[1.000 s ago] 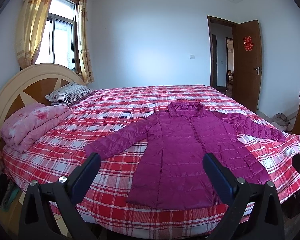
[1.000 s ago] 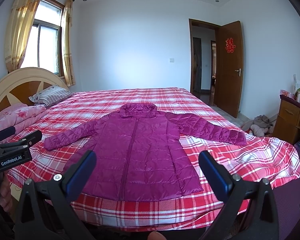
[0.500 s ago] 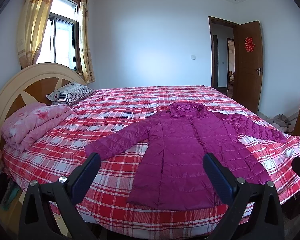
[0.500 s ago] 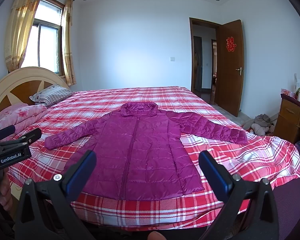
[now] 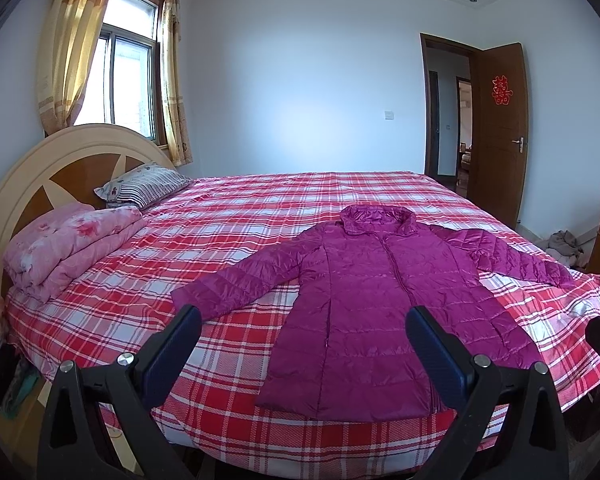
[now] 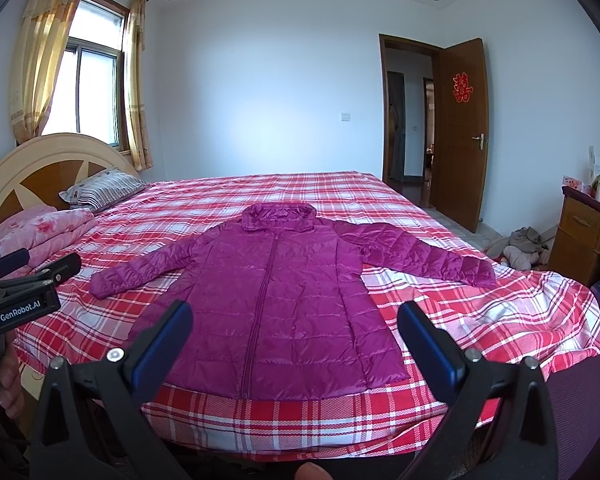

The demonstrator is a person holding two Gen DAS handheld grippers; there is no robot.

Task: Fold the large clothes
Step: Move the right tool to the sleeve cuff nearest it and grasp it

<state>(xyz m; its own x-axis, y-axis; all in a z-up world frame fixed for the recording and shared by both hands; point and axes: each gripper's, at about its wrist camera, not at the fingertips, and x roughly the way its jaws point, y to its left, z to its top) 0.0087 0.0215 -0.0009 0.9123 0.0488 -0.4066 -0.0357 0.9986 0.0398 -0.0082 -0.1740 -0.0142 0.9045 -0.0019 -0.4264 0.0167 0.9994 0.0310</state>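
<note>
Lying flat and front-up on the near half of the bed, the magenta puffer coat has its hem toward the near edge, its hood toward the far side and its 2 sleeves spread out to left and right. That layout looks deliberate: with the zip closed and the panels smoothed, every edge is within reach from the near side, which suits a first fold of a sleeve inward. No fold has been made yet.

The left gripper hangs above the near edge of the bed with its 2 fingers spread wide and nothing between them; it frames the coat's left sleeve and the hem. The right gripper is likewise wide open and empty, aimed at the lower body of the coat, well clear of the fabric. Both seem poised for an approach, not a grasp.

At the far left, a folded pink quilt and a striped pillow sit against the headboard, apart from the coat.

Readable writing: "GenRobot.AI" in white on the left gripper's body in the right wrist view, and a red double-happiness character on the open door.
</note>
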